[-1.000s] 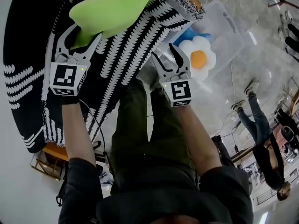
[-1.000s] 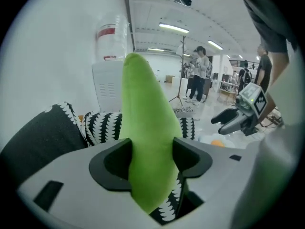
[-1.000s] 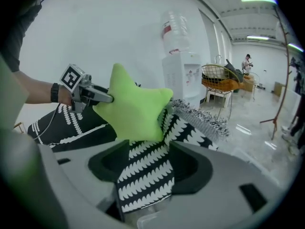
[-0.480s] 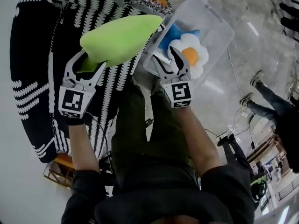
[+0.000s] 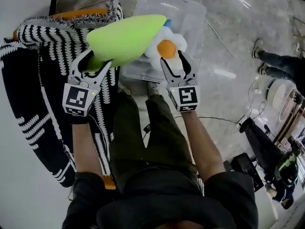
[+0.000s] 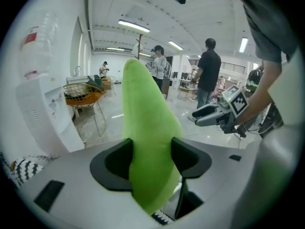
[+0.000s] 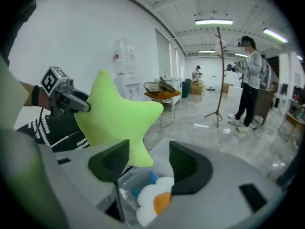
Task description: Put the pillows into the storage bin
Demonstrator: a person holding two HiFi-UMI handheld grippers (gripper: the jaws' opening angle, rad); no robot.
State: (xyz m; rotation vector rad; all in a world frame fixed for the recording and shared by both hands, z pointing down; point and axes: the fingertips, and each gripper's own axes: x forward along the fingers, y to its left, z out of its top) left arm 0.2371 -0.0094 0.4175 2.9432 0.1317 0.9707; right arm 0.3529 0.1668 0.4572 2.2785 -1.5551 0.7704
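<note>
My left gripper (image 5: 90,63) is shut on one point of a lime-green star pillow (image 5: 125,36), which hangs over the left part of the clear storage bin (image 5: 188,14). In the left gripper view the green pillow (image 6: 148,128) fills the gap between the jaws. Inside the bin lie a white flower pillow with an orange centre (image 5: 165,46) and a blue one (image 7: 151,177). My right gripper (image 5: 177,62) stands open over the bin's near edge with nothing between its fingers. The green pillow (image 7: 119,118) hangs just beyond its left jaw.
A black-and-white patterned throw (image 5: 43,80) covers the seat at the left, beside the bin. A cable (image 5: 219,120) runs over the grey floor at the right. Farther off are a person (image 7: 250,80), a coat stand (image 7: 218,75) and an orange wire chair (image 7: 162,93).
Both grippers have swung away from the patterned throw towards the bin. The green pillow, still held by the left gripper, now hangs over the bin's left part.
</note>
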